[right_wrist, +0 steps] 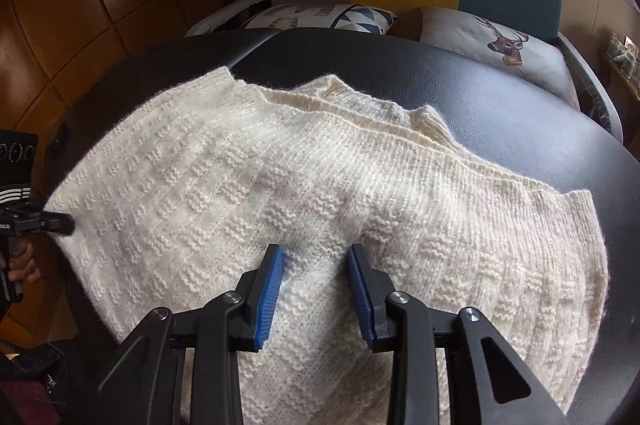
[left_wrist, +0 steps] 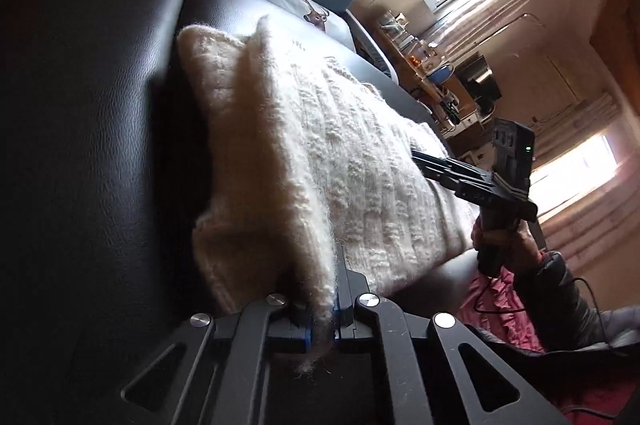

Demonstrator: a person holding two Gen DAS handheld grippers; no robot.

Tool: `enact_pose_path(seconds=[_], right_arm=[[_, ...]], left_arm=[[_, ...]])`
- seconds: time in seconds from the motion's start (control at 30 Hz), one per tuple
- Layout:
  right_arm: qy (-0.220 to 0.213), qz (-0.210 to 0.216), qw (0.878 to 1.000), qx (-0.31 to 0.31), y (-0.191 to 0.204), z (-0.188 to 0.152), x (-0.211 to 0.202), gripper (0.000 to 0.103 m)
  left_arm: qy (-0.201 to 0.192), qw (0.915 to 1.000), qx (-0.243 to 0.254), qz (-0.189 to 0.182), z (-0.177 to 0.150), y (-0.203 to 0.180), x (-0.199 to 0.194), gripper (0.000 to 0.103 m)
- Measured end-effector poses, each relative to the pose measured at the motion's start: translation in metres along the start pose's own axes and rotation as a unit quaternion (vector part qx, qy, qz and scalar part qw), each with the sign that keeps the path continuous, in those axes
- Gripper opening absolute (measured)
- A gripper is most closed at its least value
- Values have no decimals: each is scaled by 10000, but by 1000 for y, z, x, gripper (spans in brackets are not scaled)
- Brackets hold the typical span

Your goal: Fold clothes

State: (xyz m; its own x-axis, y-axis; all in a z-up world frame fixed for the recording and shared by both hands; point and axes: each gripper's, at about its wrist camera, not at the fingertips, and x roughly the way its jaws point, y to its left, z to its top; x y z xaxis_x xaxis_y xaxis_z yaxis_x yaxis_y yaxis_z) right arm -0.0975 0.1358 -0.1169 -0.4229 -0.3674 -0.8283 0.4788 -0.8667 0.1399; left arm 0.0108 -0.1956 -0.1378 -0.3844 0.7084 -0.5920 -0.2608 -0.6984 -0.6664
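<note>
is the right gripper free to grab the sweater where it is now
Probably yes. The right gripper is open right over the sweater, with only knit between its fingers; the left gripper pinches the far edge, clear of it.

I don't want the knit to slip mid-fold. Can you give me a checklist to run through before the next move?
1. Left gripper shut on the sweater's edge: ok.
2. Right gripper gripping the knit: not ok, jaws open over it.
3. Sweater fully on the black surface: not ok, its near edge overhangs.
4. Layers lined up at the far edge: not ok, several edges staggered.
5. How many layers the left jaws pinch: cannot tell.
</note>
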Motion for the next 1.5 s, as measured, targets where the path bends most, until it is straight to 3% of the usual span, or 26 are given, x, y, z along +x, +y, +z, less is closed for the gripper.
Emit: enact_pose_path(seconds=[0.1,0.2,0.4,0.5,0.57,0.6,0.73,0.8,0.87,0.9,0.97,1.1,1.2,1.4,1.43,1.5], right_arm=[[-316,21,9994,108,-2,-11,4,34],[-507,18,9986,123,-3,-16,3,34],[-665,48,9974,258,-4,-19,-1,34],[-796,17,9964,296,-1,-22,-2,36],[-855,-29,9959,289,2,-24,-2,36],[-877,-48,9957,281,3,-25,-2,36],[-937,-34,9951,302,2,-26,-3,36],[-953,3,9949,319,0,-26,-3,36],[-910,34,9952,346,-2,-25,-3,36],[-821,19,9960,339,-2,-22,-4,36],[-672,-24,9974,276,2,-18,-8,36],[-610,-68,9979,182,5,-18,-5,36],[-872,-11,9957,316,3,-26,-2,37],[-1006,67,9941,389,1,-29,-4,37],[-1018,71,9940,392,1,-29,-4,37],[-1030,75,9939,397,2,-30,-4,37]], left_arm=[[-281,9992,-249,-128,-15,-3,-18,6],[-80,9973,-703,190,-35,18,-6,6],[-250,9972,-706,69,-34,9,-12,9],[-470,9970,-577,207,-15,1,-22,32],[-743,9957,-455,312,4,-7,-30,62],[-828,9952,-341,387,15,-10,-31,63],[-800,9937,-5,778,59,-13,-14,60],[-543,9952,-6,813,76,-6,2,48],[-281,9951,-17,946,87,-2,21,17],[-204,9945,14,1028,89,-1,27,10],[-158,9933,38,1148,91,-1,33,6],[-813,9900,-179,1142,82,-8,-1,6],[-516,9837,-508,1648,73,22,13,6],[-705,9835,-823,1448,64,28,12,9],[-740,9836,-892,1384,63,28,8,13],[-834,9825,-1017,1322,63,28,-1,31]])
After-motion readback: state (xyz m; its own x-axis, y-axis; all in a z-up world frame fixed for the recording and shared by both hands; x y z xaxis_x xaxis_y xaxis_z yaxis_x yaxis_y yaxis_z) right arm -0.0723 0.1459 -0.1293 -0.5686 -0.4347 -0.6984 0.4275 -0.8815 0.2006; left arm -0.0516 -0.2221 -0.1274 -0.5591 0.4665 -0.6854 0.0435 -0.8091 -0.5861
